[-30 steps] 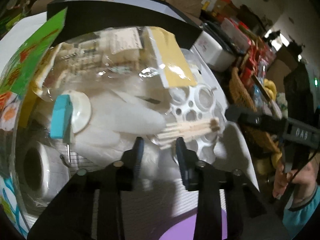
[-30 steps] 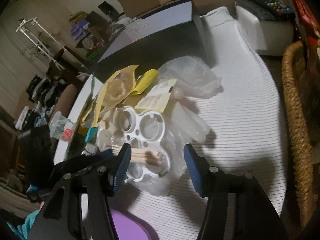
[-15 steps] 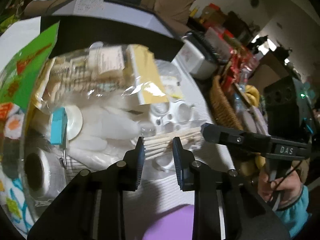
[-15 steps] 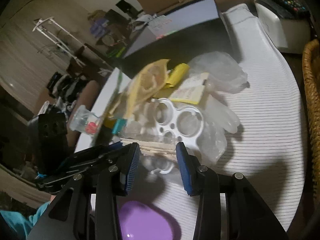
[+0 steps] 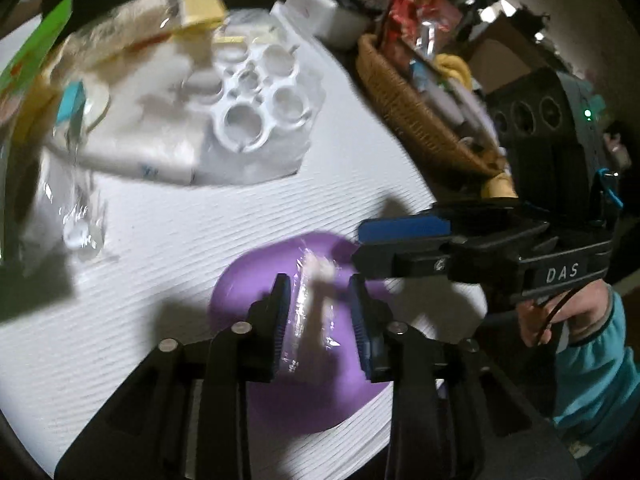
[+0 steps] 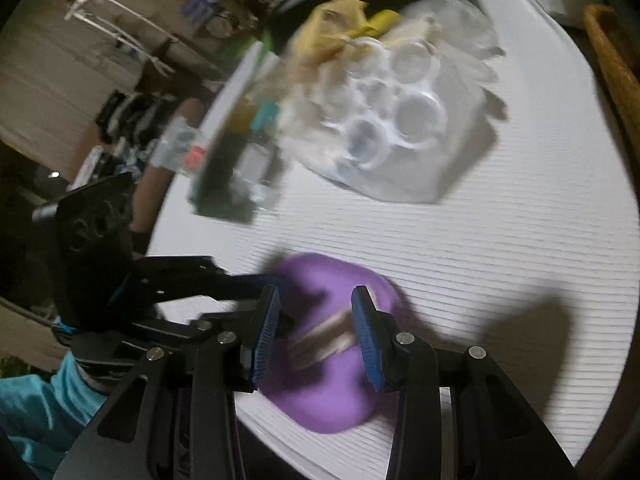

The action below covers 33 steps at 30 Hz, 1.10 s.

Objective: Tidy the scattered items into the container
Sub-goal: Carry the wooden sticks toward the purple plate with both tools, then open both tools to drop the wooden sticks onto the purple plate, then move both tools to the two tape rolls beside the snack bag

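Pale wooden sticks (image 5: pixel 316 304) in clear wrap, blurred, over purple bowl (image 5: pixel 256 280)

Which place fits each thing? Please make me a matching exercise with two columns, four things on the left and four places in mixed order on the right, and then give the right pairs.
Things:
1. wrapped bundle of wooden sticks
2. purple bowl
3. white tray with round holes
4. wicker basket

Places:
A. past the table's right edge in the left wrist view
B. on the striped table, under both grippers
C. between the left gripper's fingers, over the bowl
D. on crumpled clear plastic at the far side of the table

Pairs: 1-C, 2-B, 3-D, 4-A
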{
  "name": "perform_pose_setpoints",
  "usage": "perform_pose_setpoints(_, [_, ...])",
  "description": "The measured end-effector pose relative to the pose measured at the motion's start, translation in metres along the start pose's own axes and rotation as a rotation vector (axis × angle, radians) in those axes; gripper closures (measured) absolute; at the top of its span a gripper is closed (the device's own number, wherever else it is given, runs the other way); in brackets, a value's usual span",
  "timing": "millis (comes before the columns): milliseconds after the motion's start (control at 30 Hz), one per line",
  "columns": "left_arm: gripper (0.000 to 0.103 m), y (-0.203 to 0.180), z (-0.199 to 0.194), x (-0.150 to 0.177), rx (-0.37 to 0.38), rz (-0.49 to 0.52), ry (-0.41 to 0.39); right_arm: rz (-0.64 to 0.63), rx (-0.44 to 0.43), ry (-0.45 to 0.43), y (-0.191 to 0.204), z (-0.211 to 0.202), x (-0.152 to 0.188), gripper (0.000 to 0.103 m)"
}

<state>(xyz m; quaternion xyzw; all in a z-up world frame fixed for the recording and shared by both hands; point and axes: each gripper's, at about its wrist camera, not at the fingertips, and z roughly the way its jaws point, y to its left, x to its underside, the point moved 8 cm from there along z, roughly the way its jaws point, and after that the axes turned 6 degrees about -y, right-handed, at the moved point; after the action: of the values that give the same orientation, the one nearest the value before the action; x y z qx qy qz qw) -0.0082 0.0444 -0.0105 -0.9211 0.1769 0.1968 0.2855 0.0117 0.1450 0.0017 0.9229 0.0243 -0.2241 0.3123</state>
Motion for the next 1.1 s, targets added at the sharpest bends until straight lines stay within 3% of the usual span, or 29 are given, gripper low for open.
perform_pose_setpoints(67, [0.070,0.018,-0.011,-0.007,-0.012,-0.062,-0.045,0.021,0.003,-0.048,-0.007,-0.008,-0.010,0.062])
perform_pose_setpoints(167, [0.057,0.047,-0.038,-0.021,-0.030,-0.144,-0.154,0.050,0.001,-0.125,-0.014,-0.022,-0.030,0.061])
perform_pose_setpoints(233, [0.034,0.065,-0.061,-0.032,-0.050,-0.189,-0.240,0.052,0.011,-0.157,-0.016,-0.026,-0.042,0.059])
perform_pose_setpoints(267, [0.029,0.072,-0.074,-0.037,-0.048,-0.215,-0.286,0.045,0.020,-0.168,-0.016,-0.026,-0.047,0.057])
perform_pose_setpoints(333, [0.011,0.085,-0.096,-0.042,-0.043,-0.246,-0.361,0.032,0.034,-0.181,-0.014,-0.023,-0.055,0.035])
perform_pose_setpoints(367, [0.007,0.090,-0.110,-0.044,-0.049,-0.251,-0.401,0.027,0.040,-0.186,-0.011,-0.020,-0.059,0.025])
perform_pose_setpoints(400, [0.004,0.095,-0.120,-0.045,-0.058,-0.248,-0.433,0.025,0.041,-0.185,-0.008,-0.016,-0.063,0.007])
perform_pose_setpoints(433, [0.004,0.099,-0.128,-0.045,-0.067,-0.244,-0.461,0.022,0.033,-0.183,-0.005,-0.012,-0.064,0.003])
perform_pose_setpoints(567, [0.004,0.119,-0.144,-0.040,-0.112,-0.277,-0.499,0.006,-0.022,-0.164,0.017,0.007,-0.071,0.003])
perform_pose_setpoints(733, [0.005,0.143,-0.139,-0.032,-0.166,-0.323,-0.465,-0.021,-0.050,-0.150,0.043,0.036,-0.082,0.003])
perform_pose_setpoints(900, [0.010,0.146,-0.140,-0.017,-0.171,-0.314,-0.433,0.004,-0.085,-0.161,0.054,0.052,-0.090,0.003])
perform_pose_setpoints(1000, [0.012,0.147,-0.145,-0.013,-0.185,-0.285,-0.433,-0.011,-0.087,-0.183,0.060,0.056,-0.096,0.007])
perform_pose_setpoints(1100, [0.014,0.152,-0.142,-0.010,-0.175,-0.303,-0.416,-0.074,-0.044,-0.200,0.071,0.067,-0.103,0.021])
